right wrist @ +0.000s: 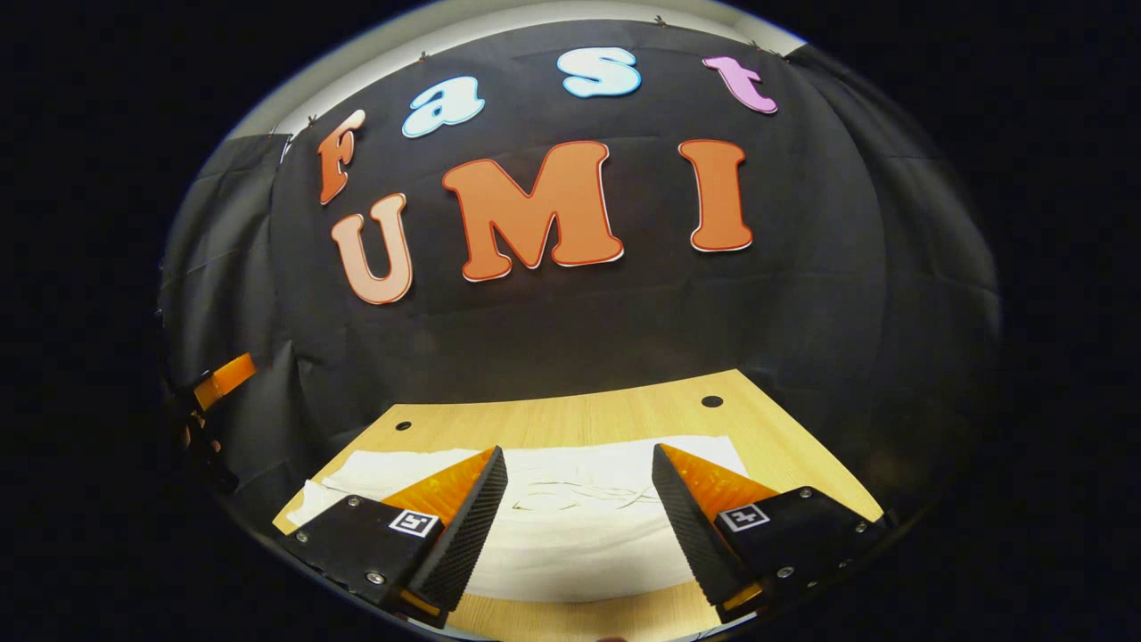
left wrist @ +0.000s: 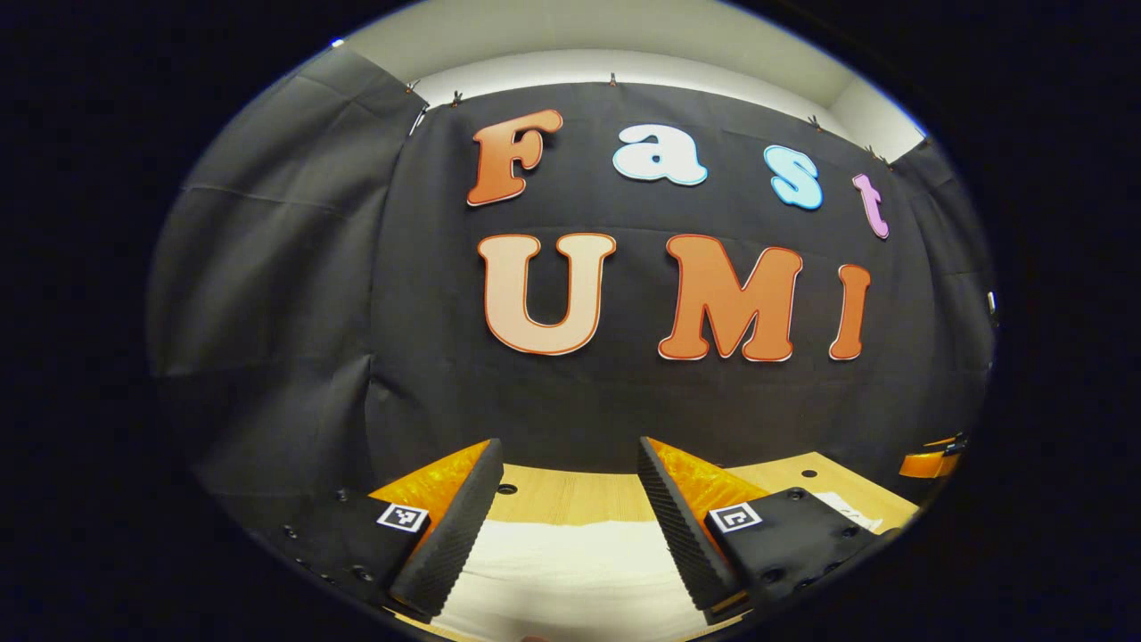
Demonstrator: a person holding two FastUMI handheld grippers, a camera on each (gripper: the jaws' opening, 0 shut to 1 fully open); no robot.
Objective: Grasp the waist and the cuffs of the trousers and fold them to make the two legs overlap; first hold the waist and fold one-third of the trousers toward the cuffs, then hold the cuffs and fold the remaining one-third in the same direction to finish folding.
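Observation:
White trousers (right wrist: 570, 526) lie flat on the wooden table (right wrist: 624, 415), with a thin drawstring (right wrist: 579, 492) showing on the cloth between my right fingers. My right gripper (right wrist: 579, 499) hangs open above them, nothing between its fingers. In the left gripper view the white trousers (left wrist: 570, 571) spread under my left gripper (left wrist: 570, 499), which is also open and raised above the cloth. The other gripper (left wrist: 931, 459) shows at the far right edge of the left gripper view, and the other gripper (right wrist: 214, 383) at the far left edge of the right gripper view.
The table (left wrist: 570, 495) ends at the black cloth wall close behind. Small round holes (right wrist: 711, 401) sit near its back corners. A bare strip of wood (right wrist: 579, 615) runs along the front, below the trousers.

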